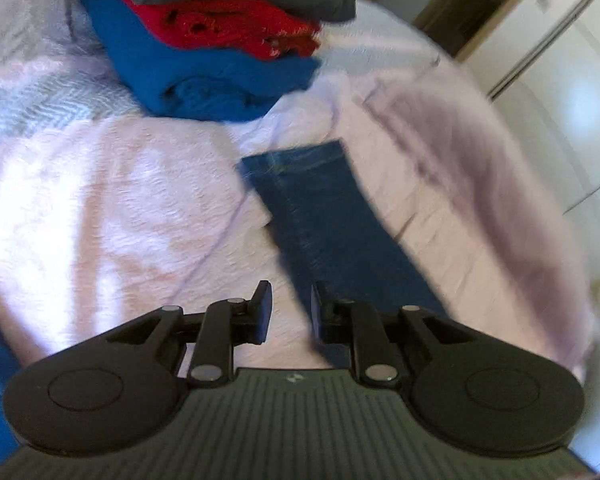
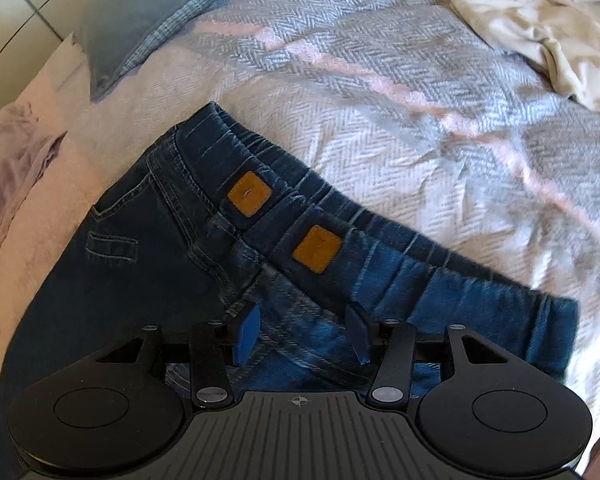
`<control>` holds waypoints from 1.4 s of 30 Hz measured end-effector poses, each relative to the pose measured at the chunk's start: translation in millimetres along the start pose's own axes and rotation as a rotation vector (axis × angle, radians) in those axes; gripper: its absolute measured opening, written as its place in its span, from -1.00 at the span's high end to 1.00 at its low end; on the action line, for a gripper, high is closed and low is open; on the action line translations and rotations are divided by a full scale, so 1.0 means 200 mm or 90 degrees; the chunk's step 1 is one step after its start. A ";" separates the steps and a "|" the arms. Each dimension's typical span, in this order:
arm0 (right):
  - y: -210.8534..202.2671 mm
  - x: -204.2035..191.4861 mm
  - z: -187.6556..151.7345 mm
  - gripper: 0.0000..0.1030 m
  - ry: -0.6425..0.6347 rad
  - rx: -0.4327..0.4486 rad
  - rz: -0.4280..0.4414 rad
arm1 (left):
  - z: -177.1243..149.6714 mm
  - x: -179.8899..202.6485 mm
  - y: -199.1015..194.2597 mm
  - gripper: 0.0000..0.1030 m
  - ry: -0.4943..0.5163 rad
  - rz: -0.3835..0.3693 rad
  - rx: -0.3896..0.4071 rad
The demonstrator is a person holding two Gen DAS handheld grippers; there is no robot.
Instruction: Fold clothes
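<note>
Between fingers of left gripper (image 1: 290,312): nothing, jaws sitting slightly apart above one jeans leg (image 1: 332,224). Right gripper (image 2: 302,330) hanging spread over jeans (image 2: 172,248) lying on bed cover (image 2: 380,128). Two tan patches (image 2: 249,193) showing. Three folded clothes (image 1: 204,76) stacking behind.

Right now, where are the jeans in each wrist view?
Left wrist view: one leg of the jeans runs from centre down to the right jaw.
Right wrist view: the jeans' waistband with two tan patches lies at centre, above the jaws.
Shared landmark: the pale herringbone bedspread under them.
</note>
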State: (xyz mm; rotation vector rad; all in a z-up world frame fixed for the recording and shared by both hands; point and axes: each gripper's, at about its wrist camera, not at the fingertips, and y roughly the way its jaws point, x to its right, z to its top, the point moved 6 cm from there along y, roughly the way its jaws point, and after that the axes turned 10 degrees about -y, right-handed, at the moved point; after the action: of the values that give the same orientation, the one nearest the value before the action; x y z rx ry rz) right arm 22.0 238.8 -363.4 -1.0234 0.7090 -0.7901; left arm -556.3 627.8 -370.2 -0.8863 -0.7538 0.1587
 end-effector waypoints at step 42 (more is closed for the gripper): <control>0.68 -0.10 0.90 0.86 -0.229 -0.138 0.609 | -1.55 0.65 -0.68 0.63 0.223 0.043 -0.091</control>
State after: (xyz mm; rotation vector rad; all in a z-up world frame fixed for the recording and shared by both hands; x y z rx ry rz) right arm 189.1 379.9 -422.8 -0.8438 0.8617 0.2977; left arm -281.3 395.6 -322.7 -1.0434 -0.4118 0.0072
